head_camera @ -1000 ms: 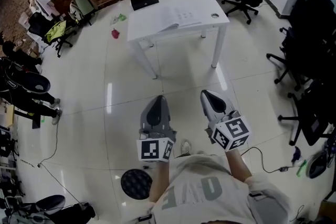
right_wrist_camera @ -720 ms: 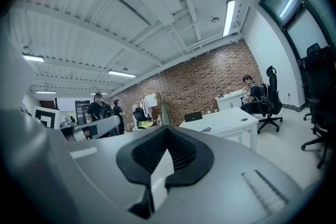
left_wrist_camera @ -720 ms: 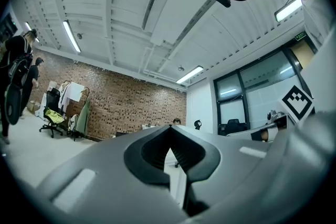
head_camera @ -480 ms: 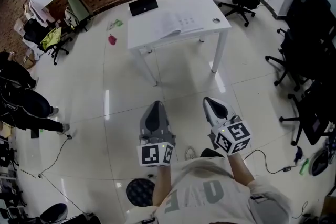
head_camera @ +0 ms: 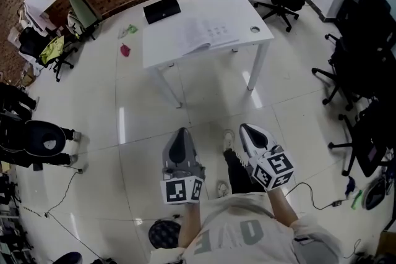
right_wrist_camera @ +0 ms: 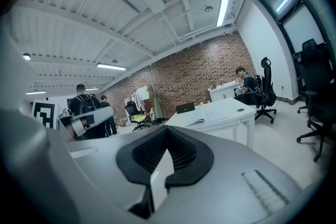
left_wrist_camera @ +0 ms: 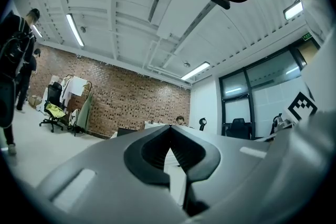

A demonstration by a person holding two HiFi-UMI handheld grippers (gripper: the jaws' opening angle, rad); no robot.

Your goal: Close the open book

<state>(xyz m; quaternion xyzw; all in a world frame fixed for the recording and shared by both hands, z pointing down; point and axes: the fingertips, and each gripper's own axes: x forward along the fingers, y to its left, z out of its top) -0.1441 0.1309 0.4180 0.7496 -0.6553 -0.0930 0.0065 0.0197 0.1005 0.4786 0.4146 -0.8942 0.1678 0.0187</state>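
**Approach phase, head view and both gripper views.** The open white-paged book (head_camera: 207,34) lies flat on the white rectangular surface (head_camera: 244,6), along the middle of its near edge, with both halves spread. A flat black laptop-like case (head_camera: 162,8) sits at the far left corner, and a small round object (head_camera: 255,28) near the near right corner.

The left claw (head_camera: 180,139) and the right claw (head_camera: 250,132) are held side by side over the pale tiled floor (head_camera: 204,96), well apart from the surface. Each is seen closed, tips together and nothing held. This is confirmed in the left gripper view (left_wrist_camera: 169,127) and the right gripper view (right_wrist_camera: 167,128), where the book (right_wrist_camera: 202,120) is seen far ahead.

Compared with a second ago, the surface is drawn slightly closer. A dark-trousered leg (head_camera: 235,171) now appears stepping forward between the claws. The walk-up is therefore judged to be under way, and the closing itself not yet begun.

Bare floor is left between the person and the near edge. Black office chairs (head_camera: 356,71) crowd the right side only. The near edge is judged the freest side for reaching a cover.
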